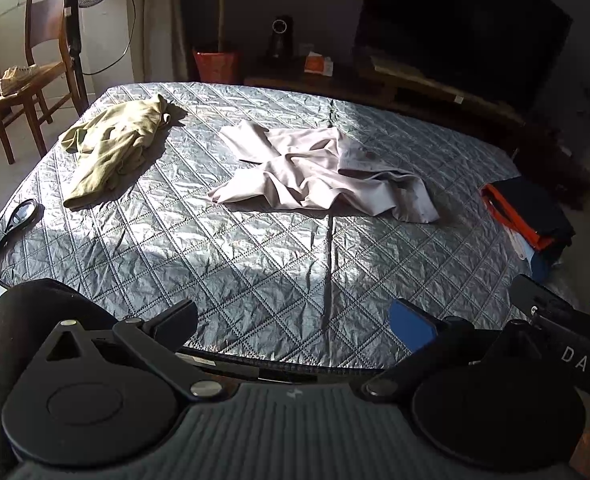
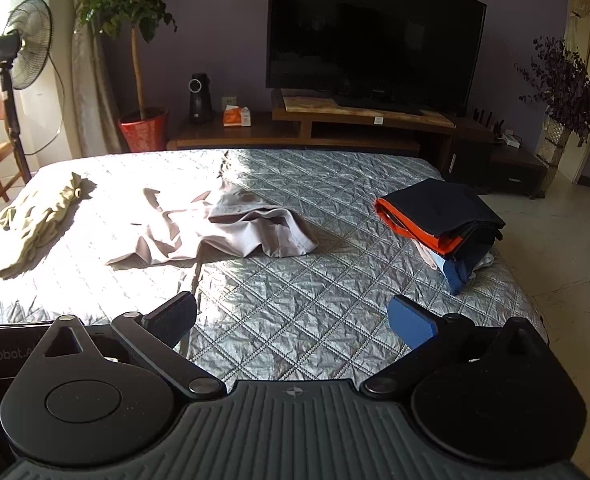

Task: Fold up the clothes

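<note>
Bare quilt (image 2: pixel 295 300) separates gripper (image 2: pixel 293 320) from shorts (image 2: pixel 223 232).

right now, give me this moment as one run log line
left tongs open | right tongs open | grey garment unfolded, mid-bed | olive garment crumpled, left | folded stack right

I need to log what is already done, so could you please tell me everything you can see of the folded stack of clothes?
The folded stack sits near the right edge of the quilted bed cover, apart from both loose garments. A dark navy piece lies on top, with orange fabric showing along its left and front edges. Beneath it are further dark layers, then blue and whitish pieces poking out at the bottom. The edges are roughly aligned, the lower layers less tidy. Only the cover touches it.
</note>
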A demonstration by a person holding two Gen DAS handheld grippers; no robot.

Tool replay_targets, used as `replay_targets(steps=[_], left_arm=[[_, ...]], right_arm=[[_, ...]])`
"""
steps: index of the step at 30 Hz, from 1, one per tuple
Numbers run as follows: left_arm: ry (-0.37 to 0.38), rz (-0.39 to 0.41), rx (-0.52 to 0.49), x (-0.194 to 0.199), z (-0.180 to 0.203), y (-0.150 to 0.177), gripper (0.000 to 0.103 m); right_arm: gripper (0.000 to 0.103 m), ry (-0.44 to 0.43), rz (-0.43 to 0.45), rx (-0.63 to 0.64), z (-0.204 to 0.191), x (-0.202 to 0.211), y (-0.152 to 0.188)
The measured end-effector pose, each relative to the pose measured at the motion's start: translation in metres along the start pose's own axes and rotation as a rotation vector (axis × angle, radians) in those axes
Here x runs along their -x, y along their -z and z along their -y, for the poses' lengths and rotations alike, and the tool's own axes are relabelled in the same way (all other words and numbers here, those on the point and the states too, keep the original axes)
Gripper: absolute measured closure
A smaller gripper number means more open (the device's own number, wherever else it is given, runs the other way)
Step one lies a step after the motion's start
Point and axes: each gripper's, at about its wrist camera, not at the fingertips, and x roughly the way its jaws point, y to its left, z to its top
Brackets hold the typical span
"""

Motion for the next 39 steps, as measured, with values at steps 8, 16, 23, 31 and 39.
replay_targets(steps=[8, 16, 23, 31, 39], left_arm=[[-0.006, -0.008, 0.004, -0.0008, -0.0002, 0.0004, 0.001], [-0.013, -0.006, -0.001, 0.001, 0.0002, 0.0002, 0.001], [-0.01, -0.007, -0.009, 0.0018, 0.0021, 0.0023, 0.001], [-0.004, -0.013, -0.003, 0.0006, -0.0002, 0.0024, 0.001], [-0.002, -0.016, 0.001, -0.0015, -0.0017, 0.0031, 0.001]], right_arm=[[0.0, -0.003, 0.011, -0.001, -0.0006, 0.0046, -0.0024], [0.0, -0.002, 0.013, 0.0, -0.0012, 0.0061, -0.0024], [0.0, 0.0, 0.014, 0.001, -0.0011, 0.0058, -0.0035], [0.0, 0.013, 0.004, 0.009, -0.0032, 0.0029, -0.0023], [0.0, 0.019, -0.028, 0.014, -0.0033, -0.0031, 0.0016]])
